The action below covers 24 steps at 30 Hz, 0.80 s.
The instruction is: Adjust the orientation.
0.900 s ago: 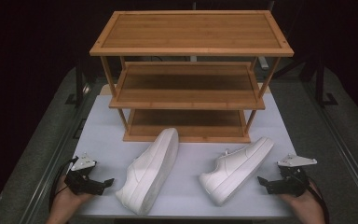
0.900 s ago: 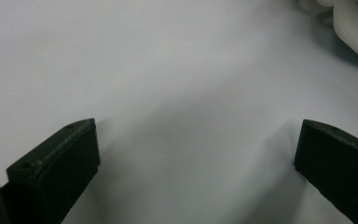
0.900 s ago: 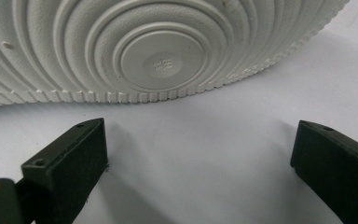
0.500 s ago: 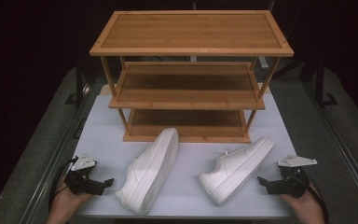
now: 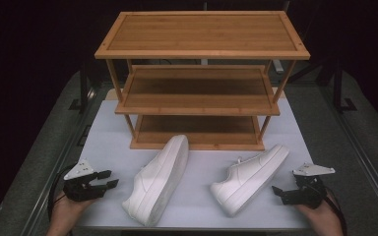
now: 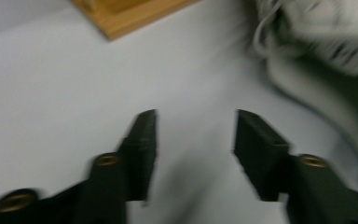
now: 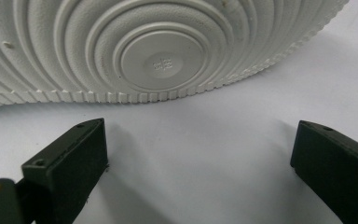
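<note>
Two white sneakers lie on their sides on a white mat (image 5: 109, 129). The left sneaker (image 5: 157, 179) points its toe toward the rack, and so does the right sneaker (image 5: 252, 172). My left gripper (image 5: 110, 179) rests at the mat's left front, open, a short gap from the left sneaker. In the left gripper view that gripper (image 6: 196, 137) holds nothing, and the blurred sneaker (image 6: 317, 46) lies ahead to the right. My right gripper (image 5: 277, 192) sits open beside the right sneaker's heel. The right gripper view has the open gripper (image 7: 200, 142) facing the ribbed sole (image 7: 158, 51), apart from it.
A three-tier bamboo shoe rack (image 5: 202, 73) stands at the back of the mat, its shelves bare. Its bottom corner (image 6: 126, 16) appears in the left gripper view. Grey table borders (image 5: 54, 147) with metal rails flank the mat on both sides.
</note>
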Available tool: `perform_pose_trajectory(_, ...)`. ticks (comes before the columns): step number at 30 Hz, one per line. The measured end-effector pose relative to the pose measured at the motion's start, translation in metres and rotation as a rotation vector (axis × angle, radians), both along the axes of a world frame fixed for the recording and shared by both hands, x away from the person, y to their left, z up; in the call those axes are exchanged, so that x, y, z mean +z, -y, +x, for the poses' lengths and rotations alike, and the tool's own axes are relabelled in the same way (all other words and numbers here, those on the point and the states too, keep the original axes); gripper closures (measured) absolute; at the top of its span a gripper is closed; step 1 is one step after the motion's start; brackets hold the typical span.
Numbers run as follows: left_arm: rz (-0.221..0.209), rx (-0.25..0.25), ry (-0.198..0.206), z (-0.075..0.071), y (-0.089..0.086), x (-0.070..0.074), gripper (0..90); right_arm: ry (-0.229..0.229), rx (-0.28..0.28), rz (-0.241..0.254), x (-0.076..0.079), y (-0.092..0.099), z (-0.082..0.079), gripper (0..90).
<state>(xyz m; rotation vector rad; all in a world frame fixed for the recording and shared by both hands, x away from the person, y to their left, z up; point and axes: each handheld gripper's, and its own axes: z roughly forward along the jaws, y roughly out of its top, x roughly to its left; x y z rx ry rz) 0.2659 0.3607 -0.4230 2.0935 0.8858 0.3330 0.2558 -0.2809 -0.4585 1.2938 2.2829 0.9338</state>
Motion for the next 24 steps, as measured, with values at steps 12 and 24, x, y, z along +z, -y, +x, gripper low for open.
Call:
perform_pose_trajectory(12,-0.116,-0.088,-0.013,0.000,0.018,0.022,90.0,0.000,0.000,0.000,0.000,0.000,0.000,3.4)
perform_pose_trajectory(24,-0.192,-0.193,0.005,0.004,0.046,0.037,90.0,0.001,-0.001,0.002,0.000,0.000,0.000,3.5)
